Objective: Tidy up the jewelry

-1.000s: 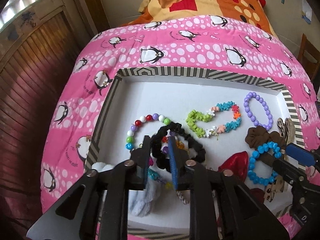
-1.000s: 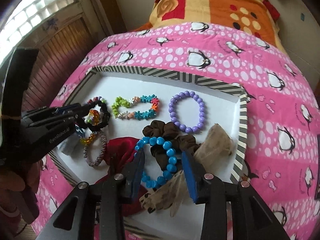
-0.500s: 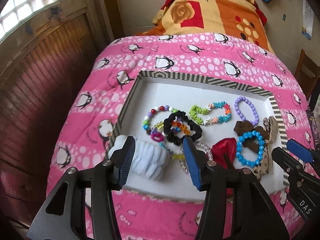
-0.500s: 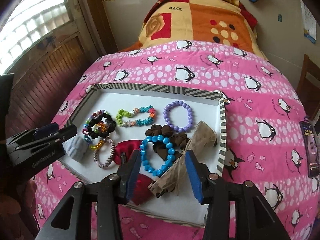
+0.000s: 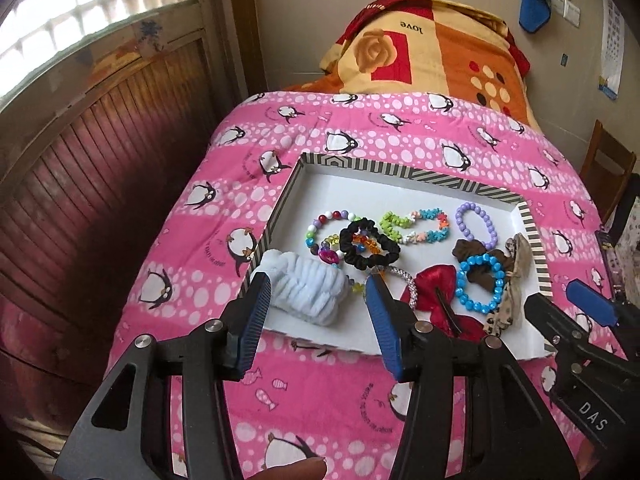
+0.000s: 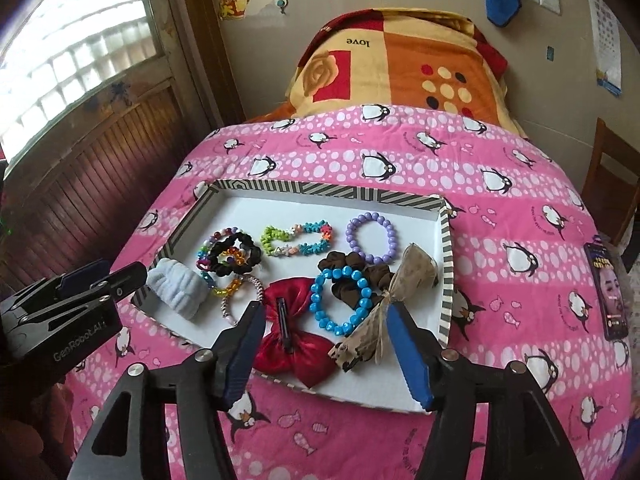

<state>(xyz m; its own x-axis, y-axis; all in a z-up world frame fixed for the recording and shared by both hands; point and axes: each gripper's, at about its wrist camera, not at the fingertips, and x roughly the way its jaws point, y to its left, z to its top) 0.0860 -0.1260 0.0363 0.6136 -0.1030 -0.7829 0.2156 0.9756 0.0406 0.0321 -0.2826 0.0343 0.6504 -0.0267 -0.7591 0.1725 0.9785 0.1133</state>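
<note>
A white tray [image 5: 400, 194] with a striped rim lies on the pink penguin blanket and also shows in the right wrist view [image 6: 320, 206]. In it lie a black scrunchie [image 5: 370, 244], a multicoloured bead bracelet [image 5: 328, 224], a green and teal flower bracelet [image 5: 414, 226], a purple bead bracelet [image 5: 476, 224], a blue bead bracelet [image 5: 480, 282], a brown scrunchie [image 6: 356, 276], a red bow clip [image 6: 296, 336], a tan bow [image 6: 400, 300] and a pale blue fluffy band [image 5: 310, 294]. My left gripper [image 5: 318, 286] is open and empty, above the tray's near left corner. My right gripper [image 6: 326, 314] is open and empty, above the tray's near edge.
A folded orange and yellow blanket [image 5: 432, 52] lies at the head of the bed. Wooden wall panelling [image 5: 80, 168] runs along the left. A phone [image 6: 610, 292] lies on the blanket at the right. A wooden chair [image 5: 608, 168] stands at the far right.
Both grippers have pulled back and up from the tray. The left gripper, shut around the black scrunchie a second ago, has let go of it and opened wide. The right jaws also widened.
</note>
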